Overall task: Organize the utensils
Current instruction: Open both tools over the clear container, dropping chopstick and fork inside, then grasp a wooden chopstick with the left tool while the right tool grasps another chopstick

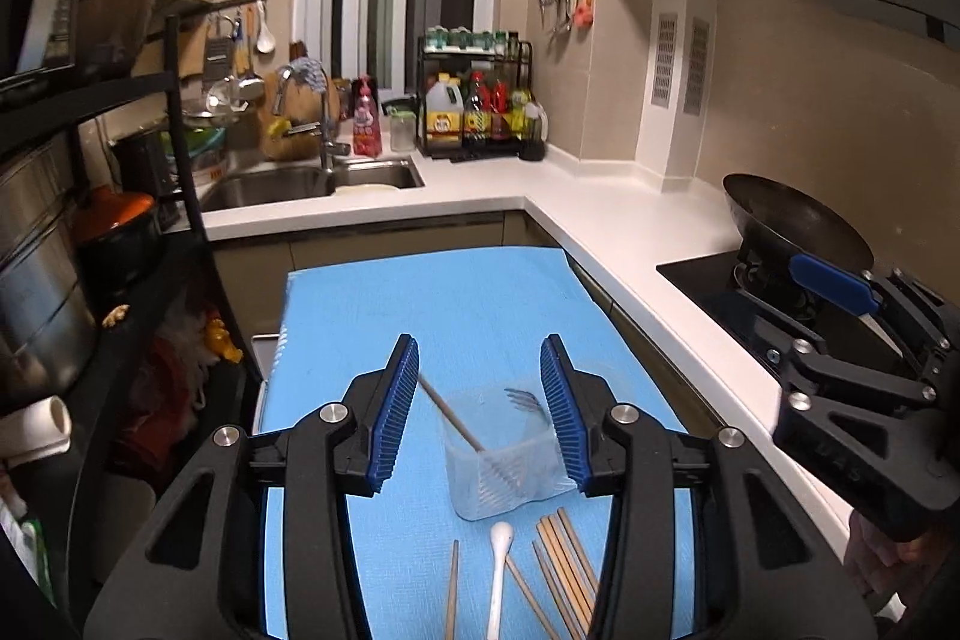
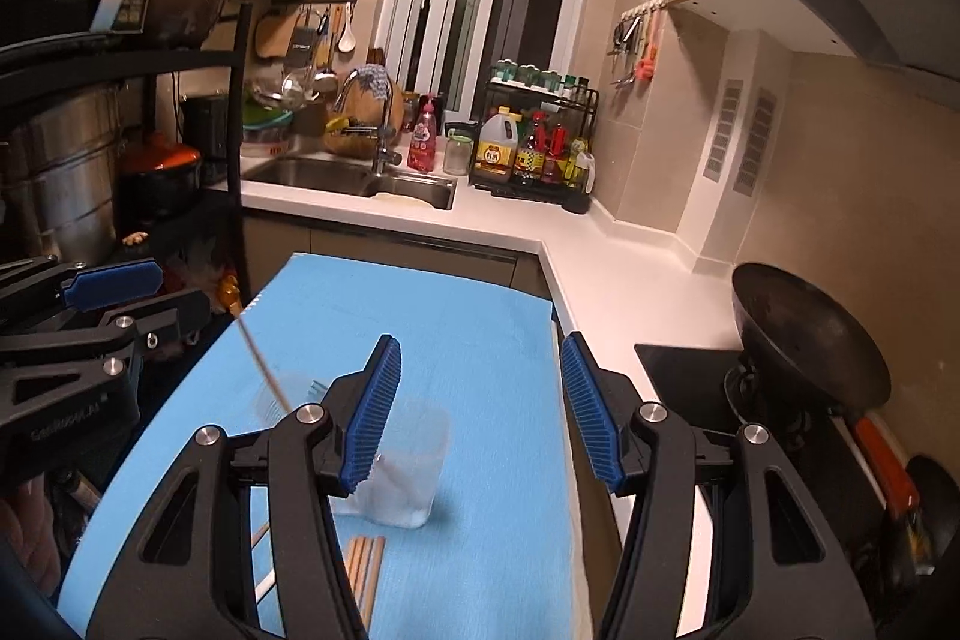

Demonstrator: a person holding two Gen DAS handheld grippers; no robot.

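Note:
A clear plastic container (image 1: 510, 460) stands on the blue mat (image 1: 450, 298). A wooden chopstick (image 1: 450, 418) leans out of it to the left, and a metal fork (image 1: 525, 397) sits blurred inside. My left gripper (image 1: 480, 346) hovers over it, open, with nothing pressed between the pads. My right gripper (image 2: 480, 346) is open too, with the container (image 2: 414, 472) below its left finger. In front of the container lie a white spoon (image 1: 498, 568), a bundle of several chopsticks (image 1: 564, 562) and a single chopstick (image 1: 453, 586).
A white L-shaped counter (image 1: 600, 220) wraps behind and to the right of the mat. A black wok (image 2: 804, 334) sits on the stove at the right. The sink (image 2: 336, 175) and a bottle rack (image 2: 534, 148) are at the back. A black shelf with pots (image 1: 120, 232) stands on the left.

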